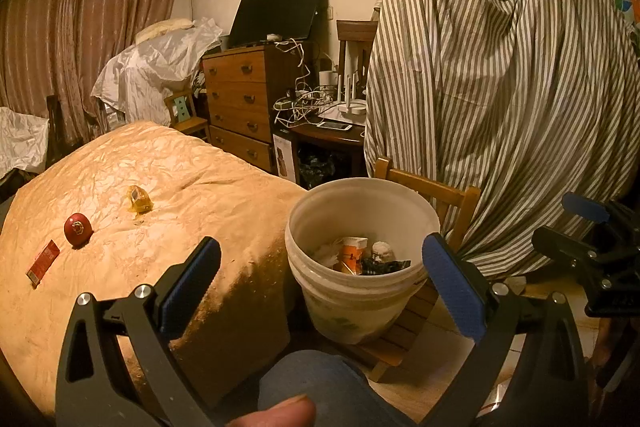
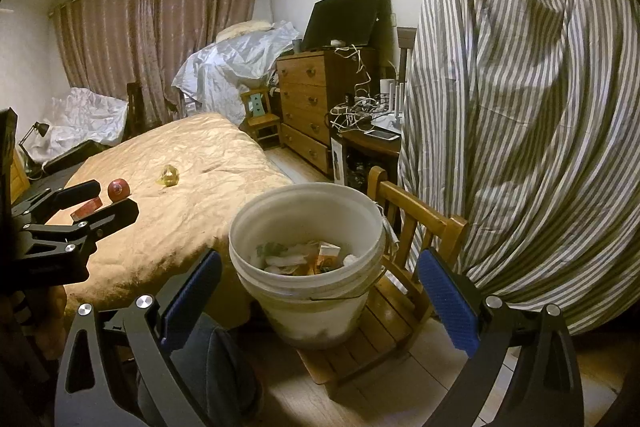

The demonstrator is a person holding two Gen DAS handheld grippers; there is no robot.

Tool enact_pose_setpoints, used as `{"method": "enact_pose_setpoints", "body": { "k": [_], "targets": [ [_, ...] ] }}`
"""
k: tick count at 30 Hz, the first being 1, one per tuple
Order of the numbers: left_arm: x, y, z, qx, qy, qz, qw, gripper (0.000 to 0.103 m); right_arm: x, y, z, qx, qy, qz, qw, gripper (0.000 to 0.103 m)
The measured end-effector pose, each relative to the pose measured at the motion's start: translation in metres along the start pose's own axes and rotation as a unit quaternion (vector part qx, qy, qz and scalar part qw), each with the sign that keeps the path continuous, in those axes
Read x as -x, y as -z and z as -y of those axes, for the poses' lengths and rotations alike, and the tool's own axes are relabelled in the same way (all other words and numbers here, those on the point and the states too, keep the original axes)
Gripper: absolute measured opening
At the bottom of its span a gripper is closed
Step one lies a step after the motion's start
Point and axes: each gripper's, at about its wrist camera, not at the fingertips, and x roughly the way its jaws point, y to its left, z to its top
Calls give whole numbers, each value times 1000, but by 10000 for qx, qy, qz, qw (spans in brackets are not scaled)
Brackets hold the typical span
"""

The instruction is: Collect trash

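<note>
Left wrist view: left gripper point(image 1: 320, 287) spread wide, nothing between its blue pads point(image 1: 192, 291), hovering in front of a white bucket point(image 1: 362, 307) standing on a small wooden chair point(image 1: 432, 191) just beside the bed point(image 1: 160, 211). Inside the bucket, trash already: an orange box point(image 1: 352, 251), crumpled paper and a dark wrapper. Still lying on the bed's tan cover, well apart from the bucket: a yellow wrapper point(image 1: 139, 199), a red ball-shaped thing point(image 1: 77, 229) and a flat red packet point(image 1: 43, 262) nearest the left edge. At the right edge, right gripper point(image 1: 592, 227) partly in view, open, holding nothing. Right wrist view: right gripper point(image 2: 320, 287) likewise spread wide and bare, pointed at the same bucket point(image 2: 308, 291) on the chair point(image 2: 416, 215). At the left, left gripper point(image 2: 102, 197) open above the bed point(image 2: 192, 195), the red packet point(image 2: 86, 207) seen between its fingers, the red ball point(image 2: 118, 189) and yellow wrapper point(image 2: 169, 175) beyond. Behind, a striped sheet point(image 2: 520, 107) draped over something tall.
</note>
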Motion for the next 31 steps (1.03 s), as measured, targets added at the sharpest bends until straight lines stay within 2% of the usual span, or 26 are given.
{"method": "enact_pose_setpoints", "body": {
  "k": [17,20,31],
  "targets": [
    [-3,4,-7,-24,40,-61,10000,97,-1,1,-3,19,-12,-24,10000,98],
    [-4,6,-10,3,135,-129,9998,97,-1,1,-3,10,-10,-25,10000,98],
    [2,12,-18,-81,59,-147,9998,97,-4,1,-7,37,-26,-10,10000,98]
  ]
}}
